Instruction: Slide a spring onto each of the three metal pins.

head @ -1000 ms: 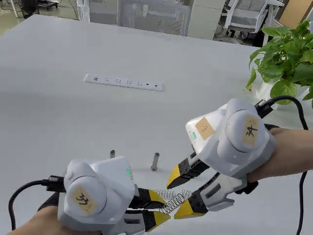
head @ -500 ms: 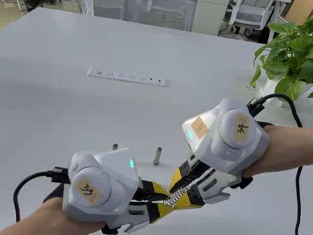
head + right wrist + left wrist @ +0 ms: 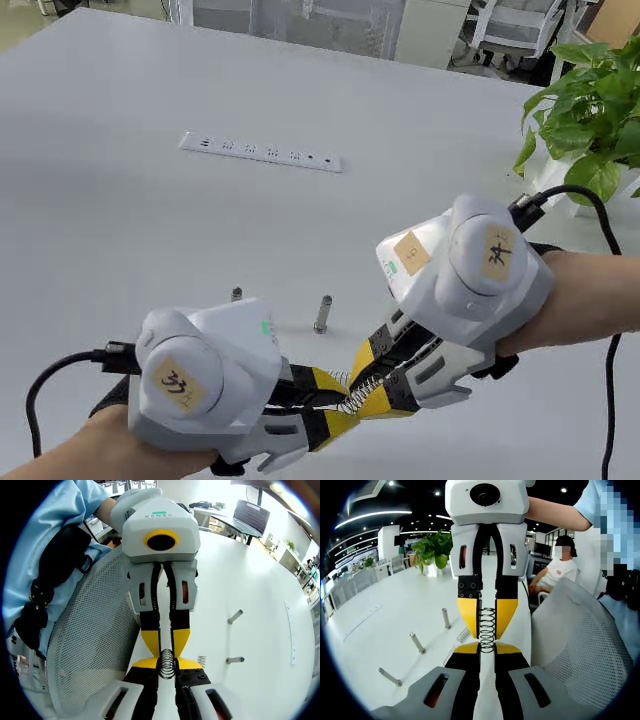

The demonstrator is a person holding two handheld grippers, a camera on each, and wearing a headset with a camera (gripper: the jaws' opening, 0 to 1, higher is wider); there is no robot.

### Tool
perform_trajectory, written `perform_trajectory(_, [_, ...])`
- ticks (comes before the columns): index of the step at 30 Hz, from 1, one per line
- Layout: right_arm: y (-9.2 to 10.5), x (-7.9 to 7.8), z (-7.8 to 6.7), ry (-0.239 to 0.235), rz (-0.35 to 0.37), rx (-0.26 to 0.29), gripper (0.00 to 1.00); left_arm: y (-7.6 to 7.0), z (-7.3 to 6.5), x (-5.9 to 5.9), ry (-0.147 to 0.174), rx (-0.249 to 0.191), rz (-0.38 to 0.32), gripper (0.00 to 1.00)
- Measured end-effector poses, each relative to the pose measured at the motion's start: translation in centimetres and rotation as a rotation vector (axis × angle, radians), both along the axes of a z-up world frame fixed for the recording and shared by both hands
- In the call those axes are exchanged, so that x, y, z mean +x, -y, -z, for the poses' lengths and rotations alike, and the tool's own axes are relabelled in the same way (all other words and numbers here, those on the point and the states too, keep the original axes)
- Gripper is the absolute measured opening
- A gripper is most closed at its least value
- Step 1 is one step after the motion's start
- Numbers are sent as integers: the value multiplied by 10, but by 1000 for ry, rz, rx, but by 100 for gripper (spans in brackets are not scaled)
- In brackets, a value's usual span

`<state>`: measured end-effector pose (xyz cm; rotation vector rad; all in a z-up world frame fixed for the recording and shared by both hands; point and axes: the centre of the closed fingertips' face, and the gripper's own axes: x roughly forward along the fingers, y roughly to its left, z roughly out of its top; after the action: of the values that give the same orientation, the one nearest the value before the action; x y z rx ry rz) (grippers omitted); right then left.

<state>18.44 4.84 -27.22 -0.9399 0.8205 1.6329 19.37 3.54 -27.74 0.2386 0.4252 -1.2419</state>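
where left claw and right claw meet, both clamp one spring.

Pin: three, on the surface. Spring: two. Grippers: two, left gripper and right gripper. Power strip: one. Plant: one. Mesh chair: one.

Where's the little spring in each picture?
Head view: the spring is low, just right of centre, between yellow jaws.
Left gripper view: middle of the picture, running up and down between yellow jaws.
Right gripper view: low centre, between yellow jaws.
Shared landmark: the metal pins on the white table.
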Motion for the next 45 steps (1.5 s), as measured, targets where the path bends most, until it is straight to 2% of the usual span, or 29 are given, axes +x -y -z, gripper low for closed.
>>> perform_trajectory(5, [0, 0, 0, -5, 1, 1, 8, 1, 0, 0, -1, -6, -6, 6])
perform_trajectory(9, [1, 0, 0, -36, 30, -4, 7, 1, -1, 0, -6, -16, -11, 6])
perform_trajectory(17, [0, 0, -1, -55, 59, -7, 7, 0, -1, 1, -8, -38, -24, 7])
perform_trajectory(28, [-4, 4, -2, -51, 59, -4, 7, -4, 0, 5, -7, -54, -57, 7])
perform_trajectory(31, [-6, 5, -2, -50, 58, 0, 7, -8, 4, 7, -5, -50, -79, 9])
perform_trajectory(35, [-8, 6, -2, -49, 53, -1, 7, -19, 10, 12, -10, -42, -127, 19])
perform_trajectory(36, [-8, 6, -2, -51, 51, -4, 7, -21, 10, 13, -20, -48, -138, 21])
perform_trajectory(37, [-8, 6, -1, -51, 50, -7, 7, -25, 11, 14, -37, -55, -156, 24])
perform_trajectory(38, [-8, 6, -1, -48, 49, -8, 7, -28, 12, 16, -42, -60, -171, 26])
perform_trajectory(43, [-8, 8, 1, -48, 49, -13, 7, -47, 16, 23, -41, -54, -229, 36])
perform_trajectory(45, [-8, 9, 2, -51, 51, -15, 7, -56, 18, 27, -51, -47, -263, 40])
